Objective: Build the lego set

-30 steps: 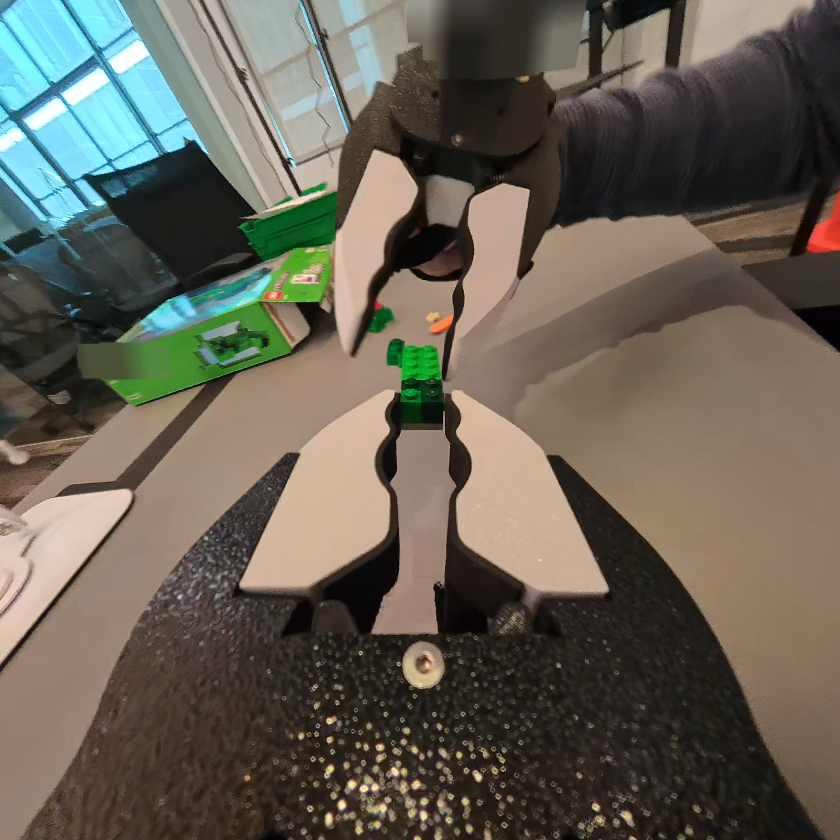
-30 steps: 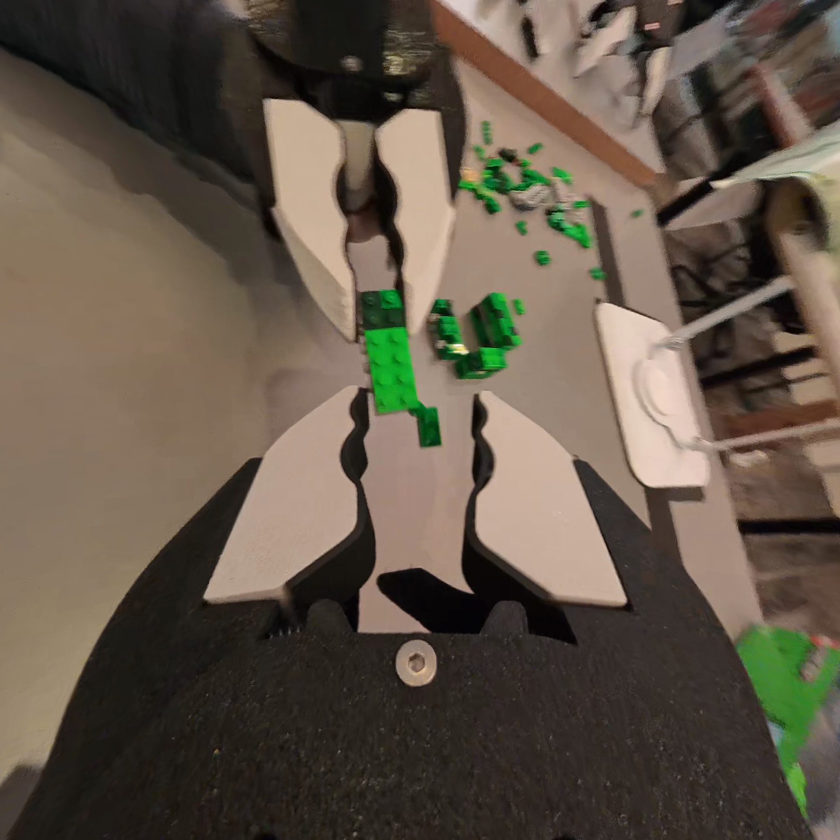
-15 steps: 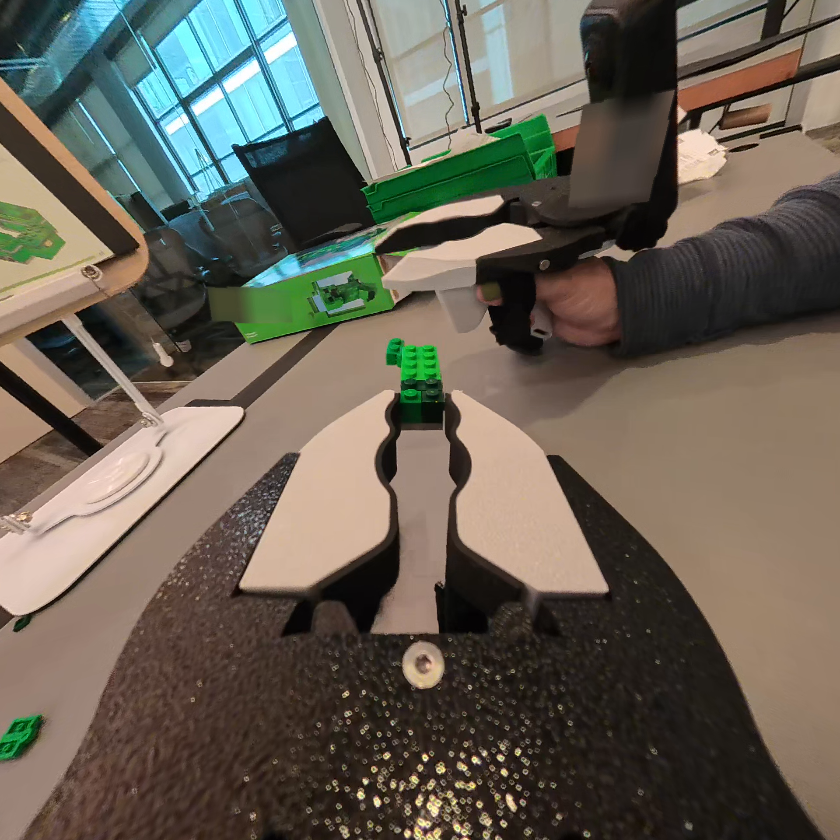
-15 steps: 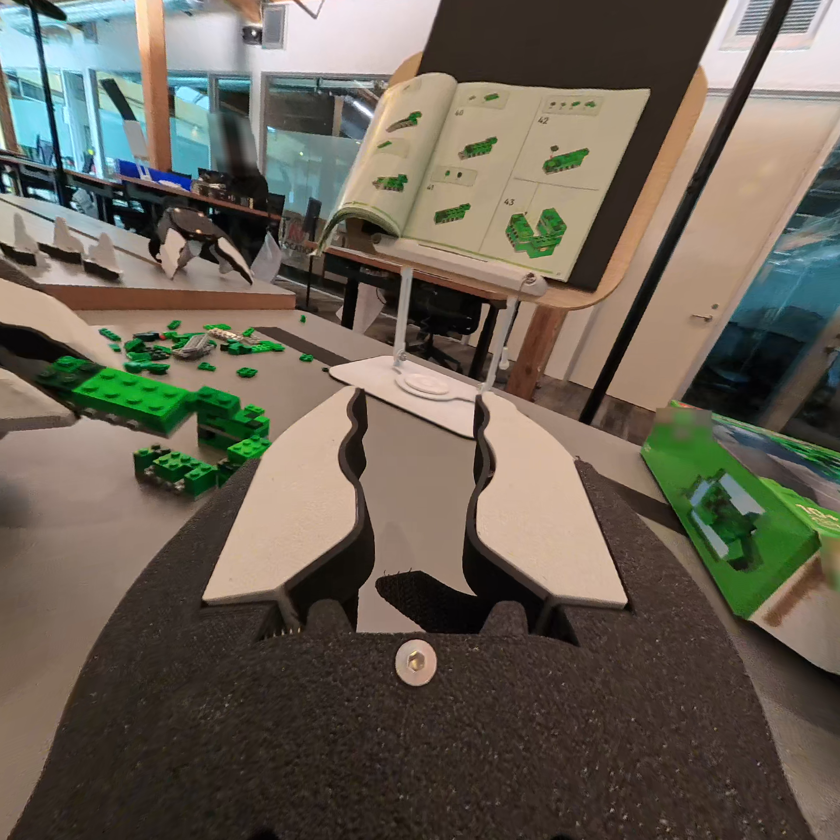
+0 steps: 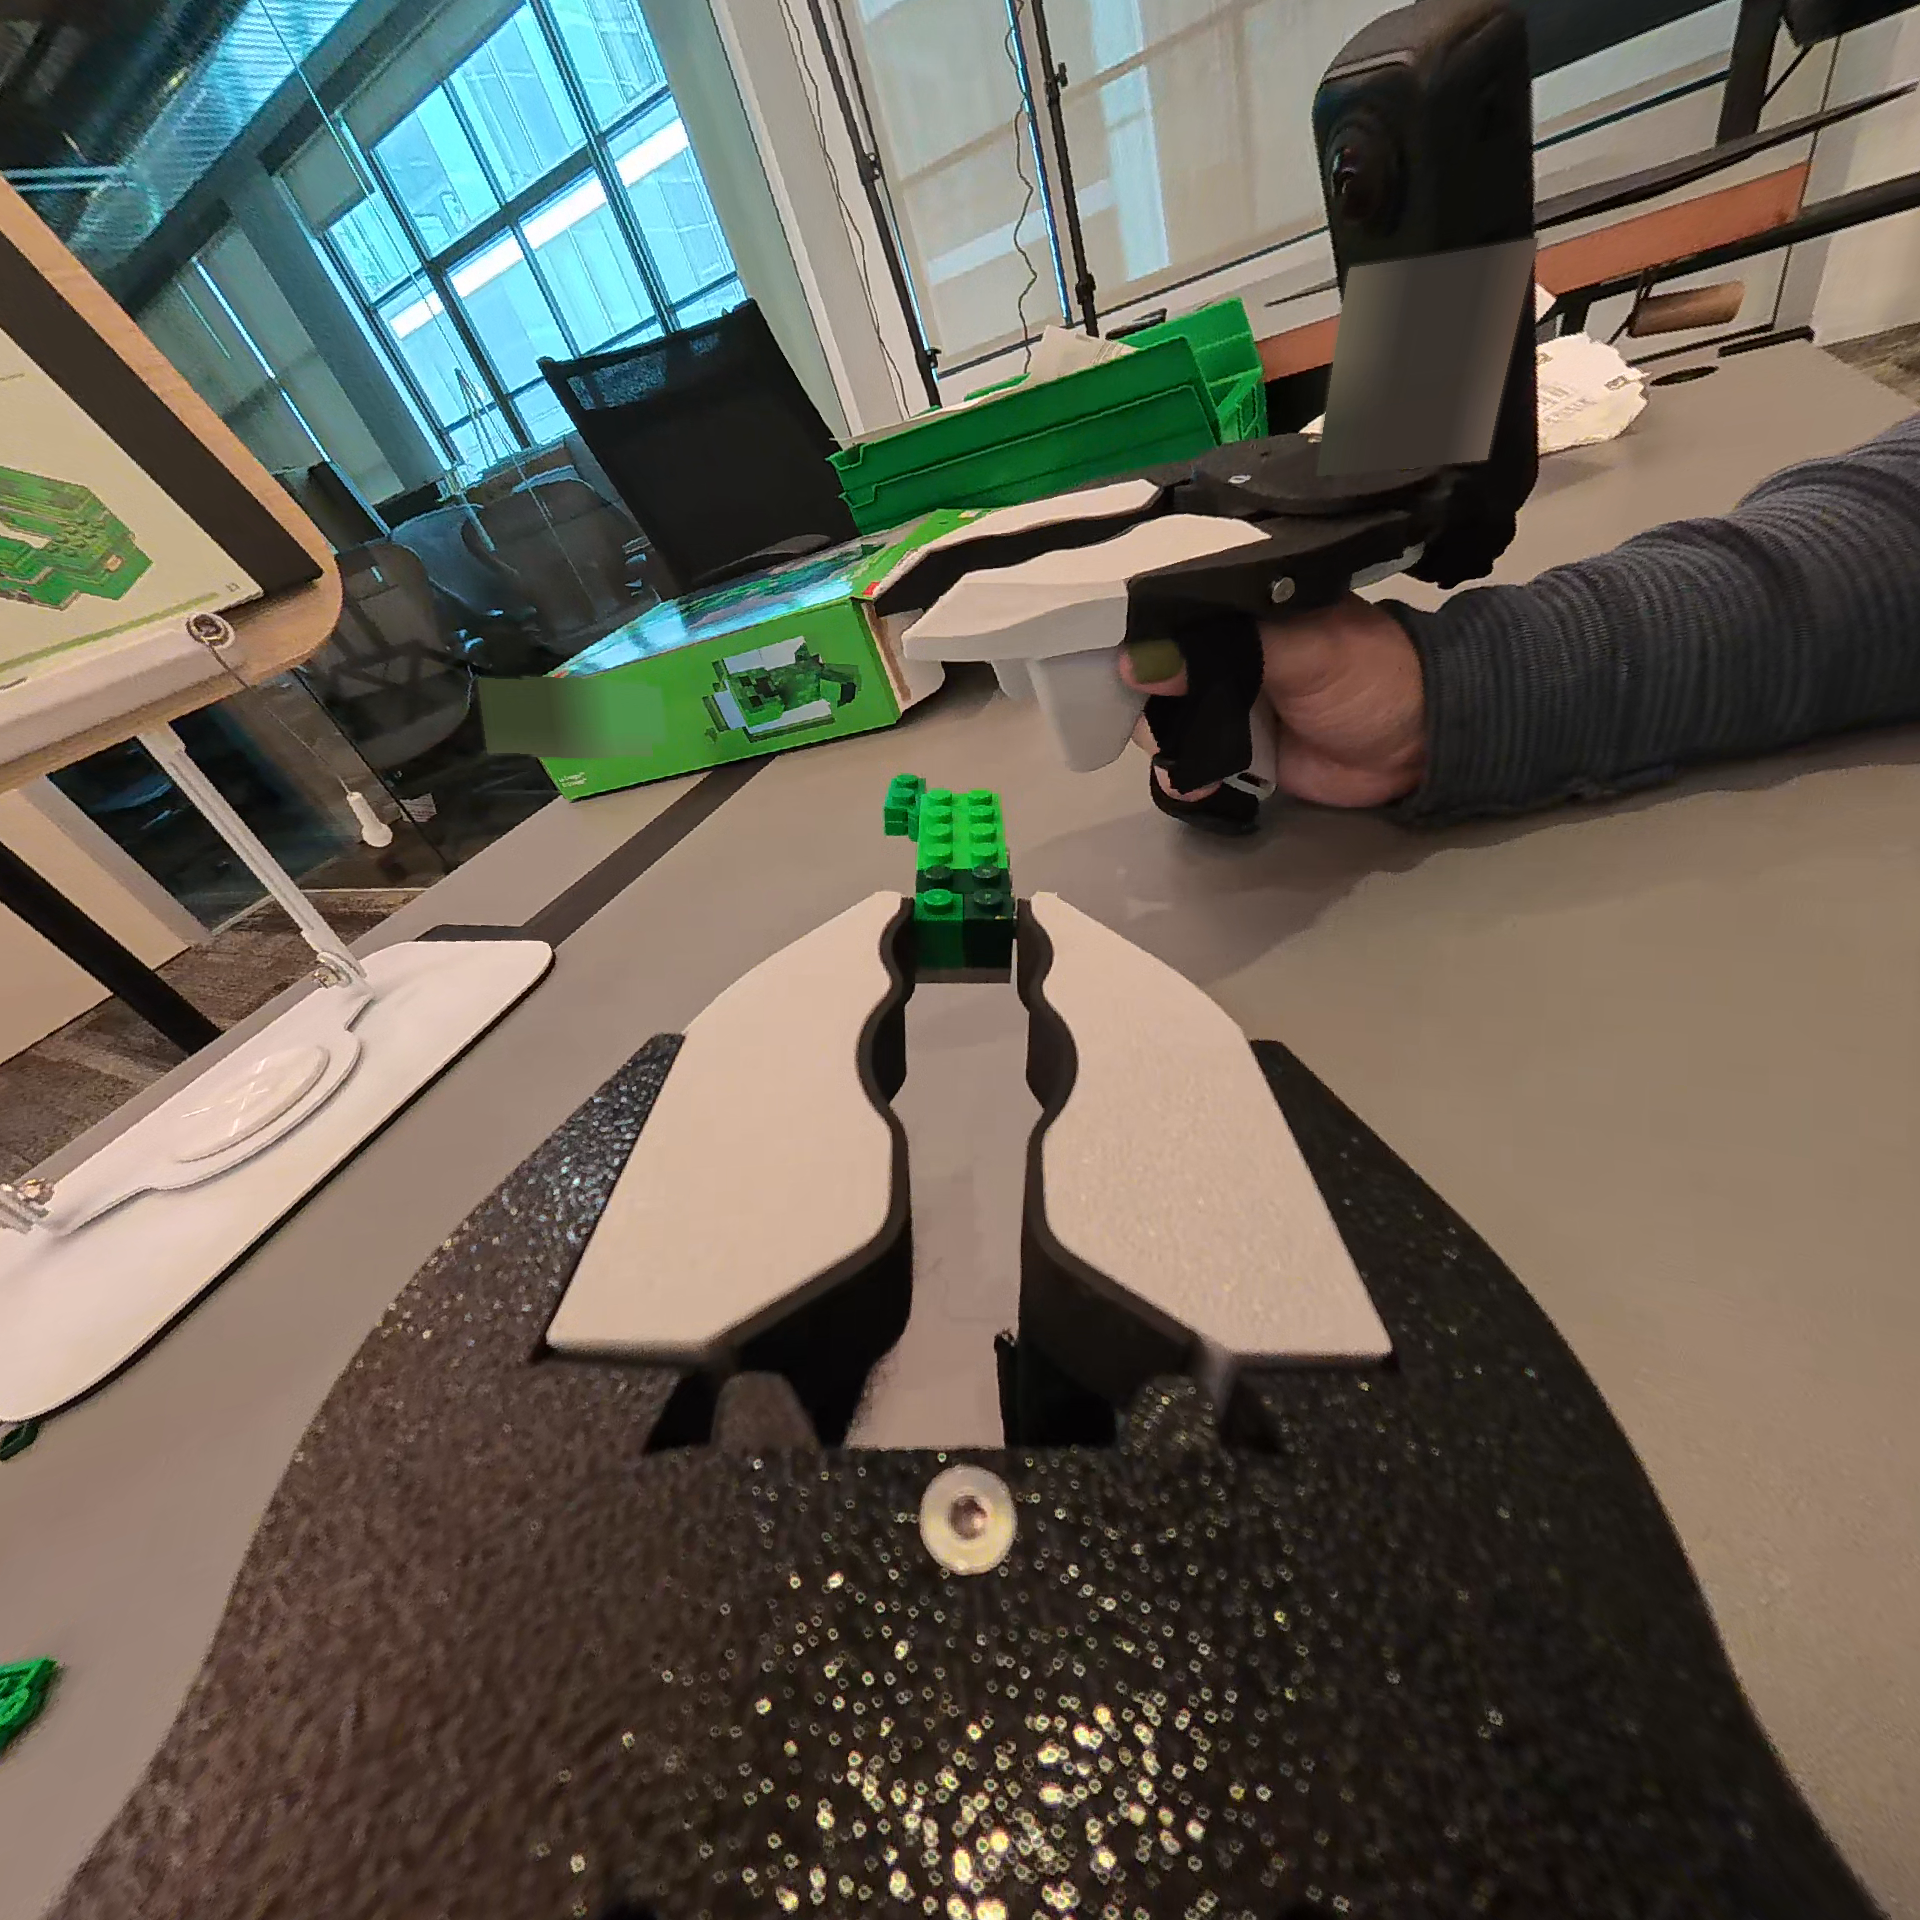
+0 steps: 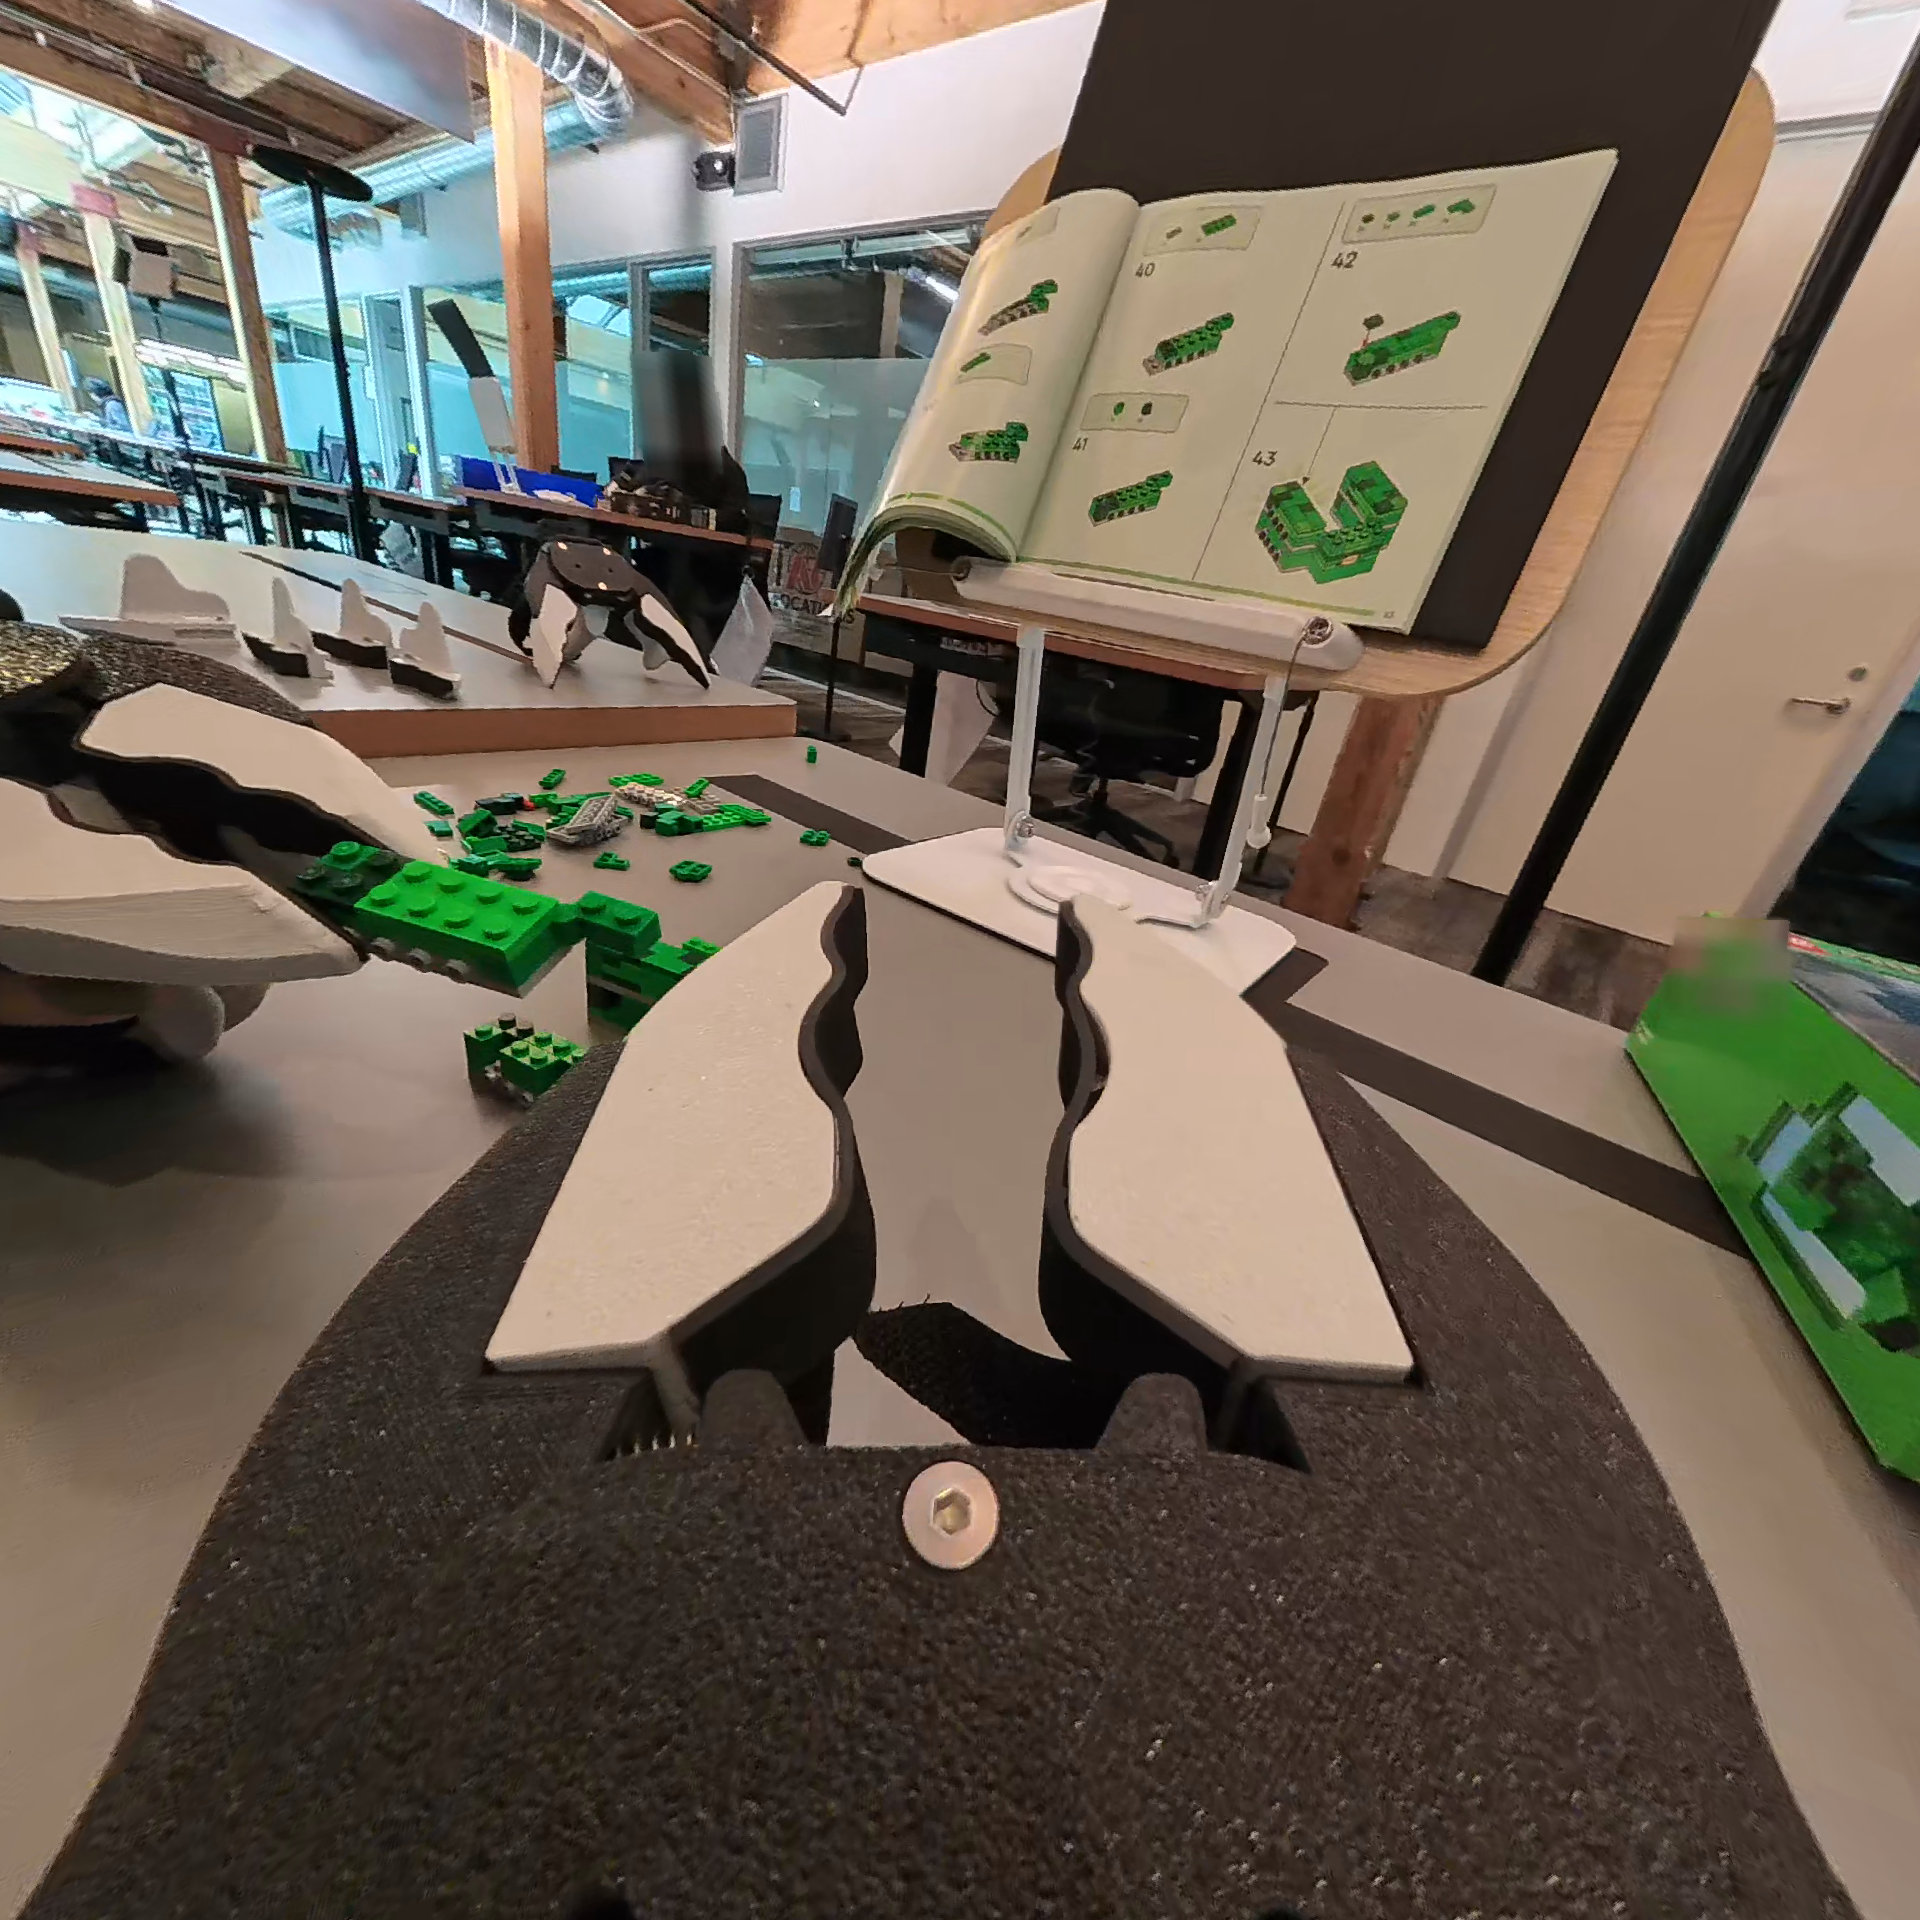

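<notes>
My left gripper [image 5: 964, 914] is shut on a green lego assembly [image 5: 956, 852], held by its dark green end above the grey table; the assembly also shows at the left of the right wrist view [image 6: 457, 920], sticking out of the left gripper [image 6: 312, 883]. My right gripper [image 6: 961, 909] is open and empty, level, pointing at the open instruction booklet [image 6: 1247, 395]. In the left wrist view it [image 5: 914, 613] rests at the far right in a person's hand [image 5: 1340, 707]. A partly built green model [image 6: 634, 961] and a small green piece [image 6: 520, 1055] stand on the table.
Loose green and grey bricks [image 6: 592, 816] lie scattered at the far left. The white book stand base [image 6: 1081, 899] sits ahead. A green lego box [image 5: 727, 691] lies at the table's edge, with green trays [image 5: 1039, 436] behind. Spare gripper fingers [image 6: 301, 644] lie on a neighbouring table. From the left gripper's tips to the small green piece [image 6: 520, 1055] is close to 8 cm.
The right gripper drew back from the assembly, swung level to face the booklet and settled on the table. The left gripper kept its hold and turned to face the box.
</notes>
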A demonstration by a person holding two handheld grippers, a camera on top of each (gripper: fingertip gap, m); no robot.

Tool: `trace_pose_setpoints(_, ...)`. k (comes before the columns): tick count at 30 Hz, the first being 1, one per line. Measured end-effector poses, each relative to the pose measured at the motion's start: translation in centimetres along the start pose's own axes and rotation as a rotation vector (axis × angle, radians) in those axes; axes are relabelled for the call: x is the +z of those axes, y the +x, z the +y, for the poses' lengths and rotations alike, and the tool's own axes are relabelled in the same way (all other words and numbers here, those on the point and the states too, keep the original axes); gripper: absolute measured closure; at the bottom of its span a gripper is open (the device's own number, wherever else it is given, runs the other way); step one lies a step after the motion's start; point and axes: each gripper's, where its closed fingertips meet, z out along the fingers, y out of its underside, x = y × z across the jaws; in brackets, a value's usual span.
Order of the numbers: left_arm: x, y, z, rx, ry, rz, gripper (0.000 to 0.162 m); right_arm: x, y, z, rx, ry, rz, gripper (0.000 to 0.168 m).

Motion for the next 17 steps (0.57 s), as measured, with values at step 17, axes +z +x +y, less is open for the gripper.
trace_pose_setpoints(17,-0.11,-0.29,-0.14,-0.017,0.013,-0.008,0.144,0.14,-0.51,0.20,-0.015,-0.011,-0.025,0.136)
